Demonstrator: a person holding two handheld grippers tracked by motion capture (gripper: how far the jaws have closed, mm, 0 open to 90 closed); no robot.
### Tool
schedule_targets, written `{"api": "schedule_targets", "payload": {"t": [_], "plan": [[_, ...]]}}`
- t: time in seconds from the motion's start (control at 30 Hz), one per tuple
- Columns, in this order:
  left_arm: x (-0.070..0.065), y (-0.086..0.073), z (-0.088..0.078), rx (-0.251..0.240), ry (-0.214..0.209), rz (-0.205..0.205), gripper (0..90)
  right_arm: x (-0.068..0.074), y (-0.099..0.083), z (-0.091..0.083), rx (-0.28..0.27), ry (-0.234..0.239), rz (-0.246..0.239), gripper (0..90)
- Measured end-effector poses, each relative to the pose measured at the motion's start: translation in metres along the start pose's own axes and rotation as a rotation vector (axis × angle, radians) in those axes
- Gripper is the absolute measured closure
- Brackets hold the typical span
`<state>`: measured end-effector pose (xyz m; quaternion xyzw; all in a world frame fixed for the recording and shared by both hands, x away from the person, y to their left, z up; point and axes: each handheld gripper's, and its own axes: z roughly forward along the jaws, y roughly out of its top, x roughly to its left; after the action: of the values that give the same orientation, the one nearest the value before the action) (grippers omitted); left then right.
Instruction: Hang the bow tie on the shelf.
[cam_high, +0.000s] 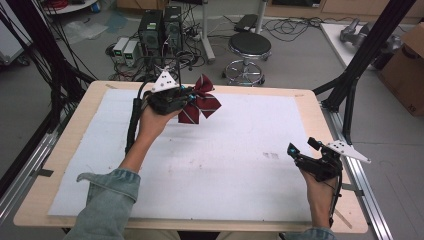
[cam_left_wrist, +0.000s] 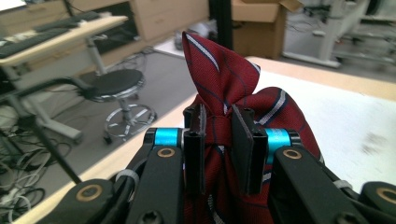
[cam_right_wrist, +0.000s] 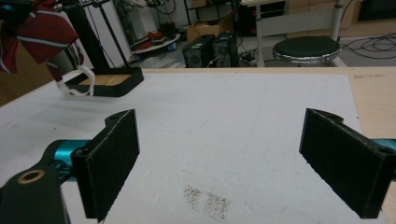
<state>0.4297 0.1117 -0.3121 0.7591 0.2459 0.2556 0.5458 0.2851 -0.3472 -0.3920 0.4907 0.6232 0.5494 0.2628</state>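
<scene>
Counter (cam_high: 65, 150) with white mat (cam_high: 225, 165). Left gripper (cam_high: 186, 100), raised above the far left of the mat, jaws clenched on the knot of a red striped bow tie (cam_high: 201, 102). Right gripper (cam_high: 299, 148), near right edge, jaws released, nothing between them.

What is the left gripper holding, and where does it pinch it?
The left gripper holds a red striped bow, pinched at its knotted middle. The right gripper holds nothing.
</scene>
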Motion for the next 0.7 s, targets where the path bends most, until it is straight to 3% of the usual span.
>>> {"api": "schedule_targets", "payload": {"t": [0.13,0.33,0.7], "plan": [[0.012,0.009,0.013,-0.007,0.024,-0.019,75.3,-0.001,0.0,0.0,-0.001,0.002,0.002,11.0],[0.022,0.019,0.026,-0.009,0.056,-0.009,75.3,-0.003,0.0,0.0,-0.002,0.003,0.011,11.0],[0.04,0.025,0.044,0.004,0.117,-0.01,75.3,-0.003,-0.001,0.0,-0.004,0.009,0.02,11.0]]}}
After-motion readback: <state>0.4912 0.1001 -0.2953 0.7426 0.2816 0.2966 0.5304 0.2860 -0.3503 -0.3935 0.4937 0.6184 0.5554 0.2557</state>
